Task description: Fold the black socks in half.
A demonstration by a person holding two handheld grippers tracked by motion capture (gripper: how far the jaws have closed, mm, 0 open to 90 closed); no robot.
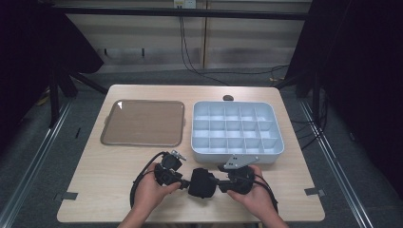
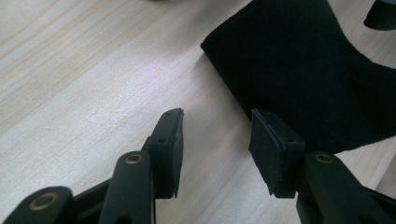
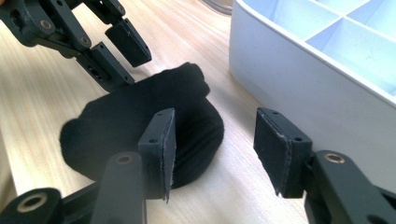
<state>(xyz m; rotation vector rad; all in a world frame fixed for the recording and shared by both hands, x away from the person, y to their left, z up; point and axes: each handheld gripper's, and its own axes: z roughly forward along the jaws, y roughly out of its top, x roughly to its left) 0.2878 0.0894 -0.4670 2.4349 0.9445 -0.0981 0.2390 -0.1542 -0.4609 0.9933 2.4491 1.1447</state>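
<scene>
A black cloth (image 1: pixel 202 183) lies bunched on the wooden table (image 1: pixel 109 171) near the front edge, between the two grippers and just in front of the white divided box (image 1: pixel 236 128). The left gripper (image 1: pixel 183 183) is held at the cloth's left side and the right gripper (image 1: pixel 219 185) at its right side, each in one of the person's hands.

In the left gripper view the jaws stand apart over bare wood, with nothing between them; the cloth (image 2: pixel 299 70) lies just past the right-hand jaw tip, and whether that tip touches it I cannot tell.

In the right gripper view the jaws are also apart and clamp nothing. The cloth (image 3: pixel 140 121) lies behind and beside the left-hand jaw, with bare table in the gap between the two pads. The box wall (image 3: pixel 299 74) rises just beside the right-hand jaw. The left gripper (image 3: pixel 119 51) shows at the far edge of the cloth, its fingers parted.

A clear brownish tray (image 1: pixel 143 122) sits on the table to the left of the box, well away from the cloth
</scene>
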